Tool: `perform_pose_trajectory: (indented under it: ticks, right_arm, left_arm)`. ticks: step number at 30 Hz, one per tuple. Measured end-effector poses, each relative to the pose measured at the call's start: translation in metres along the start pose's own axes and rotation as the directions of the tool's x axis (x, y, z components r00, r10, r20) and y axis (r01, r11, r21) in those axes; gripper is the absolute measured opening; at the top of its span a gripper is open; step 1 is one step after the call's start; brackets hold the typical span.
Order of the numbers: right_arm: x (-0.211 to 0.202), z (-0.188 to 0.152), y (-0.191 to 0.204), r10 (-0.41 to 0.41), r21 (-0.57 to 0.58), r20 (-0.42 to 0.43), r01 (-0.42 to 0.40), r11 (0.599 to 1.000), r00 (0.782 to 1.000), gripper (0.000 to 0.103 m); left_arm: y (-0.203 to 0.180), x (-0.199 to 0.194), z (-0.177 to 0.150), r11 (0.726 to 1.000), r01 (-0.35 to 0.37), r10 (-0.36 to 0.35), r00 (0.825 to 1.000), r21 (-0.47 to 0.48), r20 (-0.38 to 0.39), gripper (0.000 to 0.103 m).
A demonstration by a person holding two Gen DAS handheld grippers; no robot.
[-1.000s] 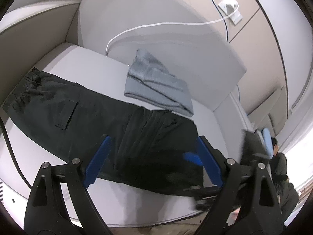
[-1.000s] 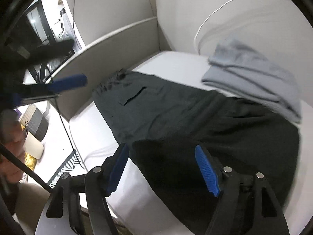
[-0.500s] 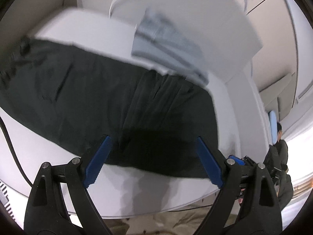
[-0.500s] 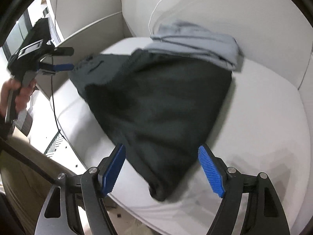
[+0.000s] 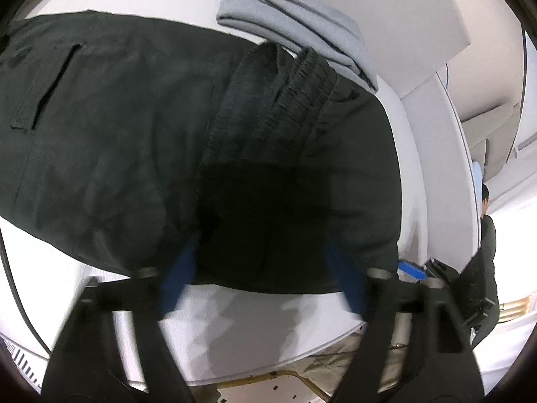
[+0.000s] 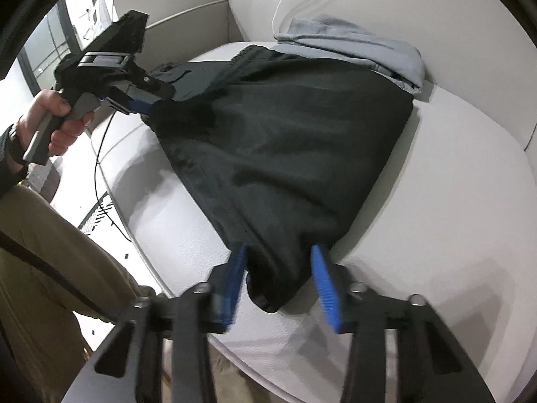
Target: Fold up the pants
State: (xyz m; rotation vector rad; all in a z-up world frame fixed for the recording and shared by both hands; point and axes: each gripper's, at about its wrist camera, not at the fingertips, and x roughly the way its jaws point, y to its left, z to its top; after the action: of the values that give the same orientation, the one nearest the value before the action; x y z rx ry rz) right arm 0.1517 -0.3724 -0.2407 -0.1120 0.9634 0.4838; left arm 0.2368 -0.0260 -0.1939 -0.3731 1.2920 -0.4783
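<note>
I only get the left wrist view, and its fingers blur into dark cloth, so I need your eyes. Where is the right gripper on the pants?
Observer: In the right wrist view the right gripper has just been closing; a bunched corner of the black pants fills the gap between its blue pads.
Operator: Where does that corner lie?
Observer: By the front edge of the white cushion, nearest that camera.
Operator: And my left gripper, seen from outside?
Observer: A hand holds the left gripper at the pants' far-left edge; its jaws have just been closing, but the grip is unclear.
</note>
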Motion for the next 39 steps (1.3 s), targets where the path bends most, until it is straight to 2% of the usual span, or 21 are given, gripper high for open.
perform_pose_trajectory:
  ticks: [1,2,5,8,10,13,14,16,17,20,22,23,25,26,27,30,31,34,36,37,39]
  right_arm:
    - [-0.002,0.000,0.003,-0.004,-0.016,0.007,0.004,1.000,1.000,0.023]
    - [-0.003,0.000,0.005,-0.012,-0.033,0.011,0.012,0.999,1.000,0.016]
    - [-0.006,0.001,0.011,-0.060,-0.076,0.024,0.062,0.995,0.998,0.001]
    - [-0.012,0.000,0.010,-0.073,-0.064,0.027,0.074,0.995,0.997,0.001]
    - [-0.016,-0.003,0.009,-0.066,-0.052,0.026,0.067,0.996,0.998,0.001]
    - [-0.016,-0.009,0.004,-0.016,-0.012,0.027,0.016,1.000,1.000,0.001]
    - [-0.015,-0.010,0.003,-0.002,-0.008,0.025,0.002,1.000,1.000,0.002]
    - [-0.009,-0.012,0.005,-0.030,-0.018,-0.005,0.030,0.999,1.000,0.013]
    - [-0.005,-0.013,0.006,-0.045,-0.021,-0.017,0.045,0.999,0.999,0.020]
    - [0.004,-0.015,0.006,-0.045,-0.013,-0.043,0.044,0.999,0.998,0.026]
    - [0.009,-0.017,0.005,-0.046,-0.003,-0.060,0.046,0.999,0.997,0.036]
    - [0.010,-0.018,0.004,-0.046,0.003,-0.062,0.046,0.999,0.997,0.046]
    - [0.012,-0.019,0.004,-0.042,0.005,-0.055,0.042,0.999,0.998,0.049]
    - [0.013,-0.019,0.005,-0.045,-0.012,-0.052,0.044,0.999,0.998,0.040]
    - [0.011,-0.018,0.005,-0.063,-0.038,-0.042,0.062,0.997,0.997,0.021]
    - [0.000,-0.013,0.002,-0.069,-0.026,-0.006,0.068,0.997,0.998,0.010]
    - [-0.005,-0.012,0.002,-0.085,-0.030,0.007,0.085,0.996,0.996,0.009]
    - [-0.016,-0.010,0.005,-0.112,-0.059,0.033,0.114,0.992,0.993,0.007]
    - [-0.013,-0.014,0.014,-0.140,-0.126,0.009,0.140,0.982,0.990,0.007]
    - [-0.008,-0.017,0.019,-0.153,-0.163,-0.014,0.149,0.975,0.988,0.007]
    - [0.003,-0.024,0.021,-0.164,-0.206,-0.062,0.148,0.967,0.984,0.007]
  left_arm:
    - [0.002,-0.001,0.001,1.000,0.012,-0.012,1.000,-0.014,0.005,0.021]
    - [0.008,-0.002,0.002,0.998,0.044,-0.044,0.999,-0.043,0.001,0.011]
    - [0.022,-0.004,0.003,0.980,0.148,-0.150,0.989,-0.133,-0.004,0.009]
    - [0.024,-0.014,0.005,0.970,0.201,-0.199,0.980,-0.136,0.023,0.008]
    - [0.026,-0.021,0.005,0.971,0.209,-0.205,0.978,-0.119,0.042,0.008]
    - [0.030,-0.023,0.006,0.955,0.260,-0.254,0.965,-0.146,0.059,0.008]
    - [0.032,-0.025,0.005,0.951,0.270,-0.264,0.963,-0.150,0.061,0.008]
    - [0.037,-0.029,0.004,0.945,0.288,-0.281,0.957,-0.156,0.065,0.008]
    - [0.040,-0.032,0.003,0.936,0.311,-0.303,0.950,-0.167,0.073,0.008]
    - [0.046,-0.042,0.005,0.900,0.383,-0.369,0.923,-0.206,0.105,0.008]
    - [0.045,-0.044,0.005,0.892,0.400,-0.383,0.916,-0.212,0.116,0.008]
    - [0.046,-0.044,0.004,0.890,0.402,-0.385,0.916,-0.214,0.116,0.008]
    - [0.045,-0.044,0.004,0.890,0.401,-0.386,0.916,-0.216,0.110,0.008]
    - [0.045,-0.045,0.005,0.893,0.397,-0.382,0.918,-0.210,0.109,0.008]
    - [0.043,-0.045,0.006,0.899,0.389,-0.374,0.921,-0.200,0.107,0.008]
    - [0.043,-0.049,0.008,0.902,0.390,-0.373,0.920,-0.186,0.118,0.008]
    - [0.044,-0.053,0.007,0.904,0.389,-0.372,0.920,-0.180,0.121,0.008]
    - [0.037,-0.053,0.008,0.946,0.312,-0.305,0.948,-0.087,0.090,0.008]
    - [0.032,-0.043,0.002,0.977,0.215,-0.215,0.975,0.010,0.054,0.008]
    - [0.029,-0.035,-0.003,0.984,0.168,-0.170,0.985,0.054,0.030,0.008]
    - [0.024,-0.026,-0.008,0.986,0.116,-0.119,0.993,0.120,0.013,0.008]
